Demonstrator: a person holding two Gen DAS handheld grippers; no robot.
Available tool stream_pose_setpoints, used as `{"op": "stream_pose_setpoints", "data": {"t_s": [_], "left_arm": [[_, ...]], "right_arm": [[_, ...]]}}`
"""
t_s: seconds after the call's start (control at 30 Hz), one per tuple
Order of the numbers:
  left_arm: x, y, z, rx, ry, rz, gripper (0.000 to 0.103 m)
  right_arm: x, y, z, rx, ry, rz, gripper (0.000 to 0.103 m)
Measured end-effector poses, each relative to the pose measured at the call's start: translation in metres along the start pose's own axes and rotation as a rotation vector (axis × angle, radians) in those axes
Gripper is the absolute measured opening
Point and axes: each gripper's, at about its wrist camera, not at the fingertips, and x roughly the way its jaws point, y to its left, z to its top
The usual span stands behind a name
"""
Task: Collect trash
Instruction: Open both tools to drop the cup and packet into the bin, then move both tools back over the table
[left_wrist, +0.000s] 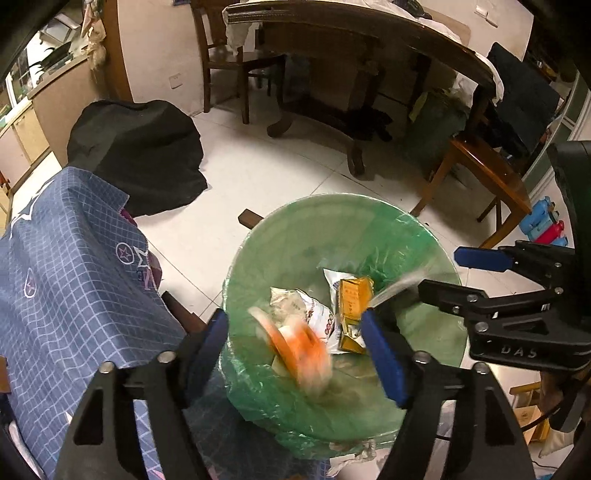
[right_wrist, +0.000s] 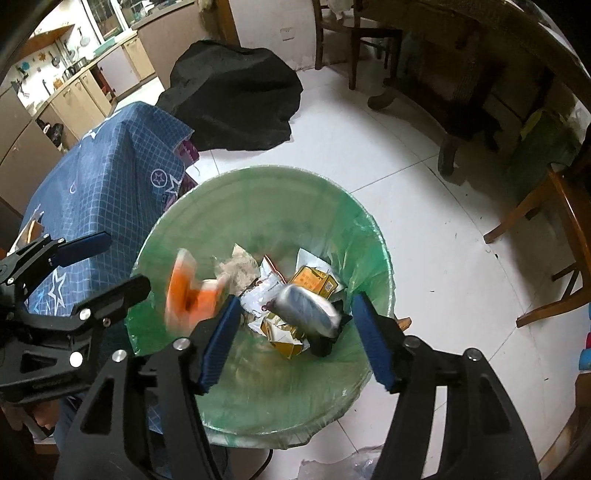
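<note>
A bin lined with a green bag (left_wrist: 332, 221) (right_wrist: 258, 184) stands on the floor below both grippers. My left gripper (left_wrist: 299, 343) is open over its near rim, and a blurred orange and white piece of trash (left_wrist: 295, 350) (right_wrist: 192, 291) is in mid-air between its fingers. My right gripper (right_wrist: 291, 332) is open over the bin, and a blurred grey and white wrapper (right_wrist: 310, 310) is in mid-air between its fingers. The right gripper also shows in the left wrist view (left_wrist: 439, 271). Yellow cartons (left_wrist: 352, 295) (right_wrist: 314, 280) and white wrappers (left_wrist: 317, 314) lie inside the bin.
A table under a blue checked cloth (left_wrist: 66, 277) (right_wrist: 110, 184) touches the bin's left side. A black bag (left_wrist: 140, 147) (right_wrist: 236, 96) lies on the white tiled floor. A dark wooden table (left_wrist: 351, 48) and chairs (left_wrist: 487, 166) stand beyond.
</note>
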Motion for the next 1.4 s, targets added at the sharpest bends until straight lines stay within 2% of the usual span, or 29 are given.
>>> {"op": "stream_pose_setpoints", "data": {"t_s": [0.3,0.43,0.5,0.6,0.7,0.77,0.87,0.93,1.07,1.23,1.3,1.37,1.4], "left_arm": [[-0.006,-0.004,-0.003,0.001,-0.003,0.007,0.076],[-0.016,-0.003,-0.009,-0.003,-0.017,0.010,0.076],[-0.026,0.002,-0.015,-0.011,-0.031,0.009,0.076],[-0.046,0.011,-0.030,-0.021,-0.067,0.012,0.076],[-0.074,0.028,-0.053,-0.037,-0.130,0.036,0.076],[-0.093,0.043,-0.069,-0.050,-0.163,0.049,0.077],[-0.128,0.073,-0.101,-0.080,-0.229,0.095,0.077],[-0.154,0.103,-0.129,-0.126,-0.270,0.131,0.077],[-0.202,0.171,-0.186,-0.234,-0.331,0.256,0.079],[-0.269,0.284,-0.271,-0.476,-0.381,0.438,0.081],[-0.286,0.319,-0.298,-0.548,-0.392,0.506,0.087],[-0.299,0.359,-0.324,-0.648,-0.397,0.545,0.091],[-0.302,0.371,-0.333,-0.682,-0.397,0.536,0.095]], "right_arm": [[-0.003,-0.001,-0.005,0.007,-0.006,0.001,0.061],[-0.013,0.002,-0.008,0.008,-0.045,0.007,0.061],[-0.026,0.008,-0.013,0.000,-0.101,0.005,0.065],[-0.053,0.025,-0.026,-0.032,-0.239,-0.028,0.069],[-0.082,0.049,-0.048,-0.070,-0.411,-0.033,0.082],[-0.099,0.070,-0.067,-0.099,-0.516,-0.028,0.087],[-0.107,0.099,-0.093,-0.129,-0.599,0.013,0.092],[-0.103,0.122,-0.108,-0.147,-0.607,0.064,0.093],[-0.087,0.158,-0.127,-0.172,-0.567,0.166,0.093],[-0.067,0.206,-0.135,-0.241,-0.492,0.247,0.093],[-0.059,0.224,-0.134,-0.271,-0.461,0.268,0.093],[-0.056,0.241,-0.134,-0.300,-0.440,0.290,0.093],[-0.057,0.247,-0.136,-0.313,-0.433,0.296,0.093]]}}
